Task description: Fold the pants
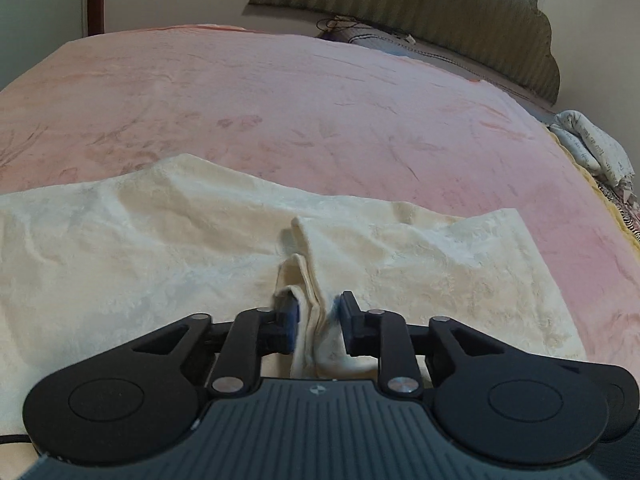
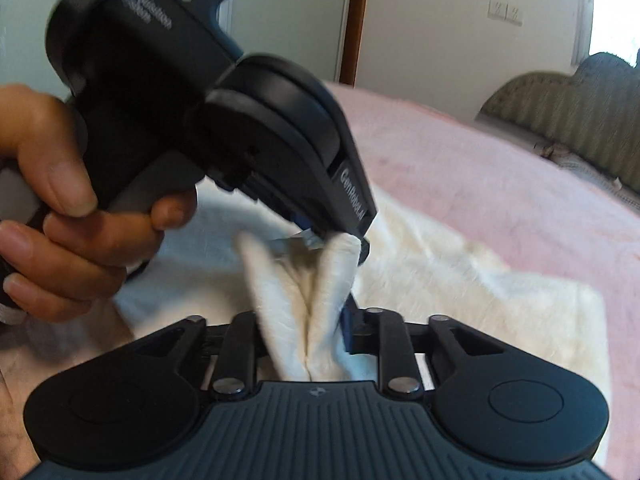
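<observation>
Cream pants lie spread across the near part of a pink bed. In the left wrist view a raised fold of the pants stands between the fingers of my left gripper, and both blue pads touch it. The right wrist view shows my right gripper shut on a thick double fold of the pants; cloth hides its left finger. That fold rises to the tips of my left gripper, which a hand holds just above and ahead.
A padded olive headboard stands at the far right end of the bed. A rolled printed cloth lies off the bed's right edge. The pink cover runs bare beyond the pants. A wall and a brown door frame stand behind.
</observation>
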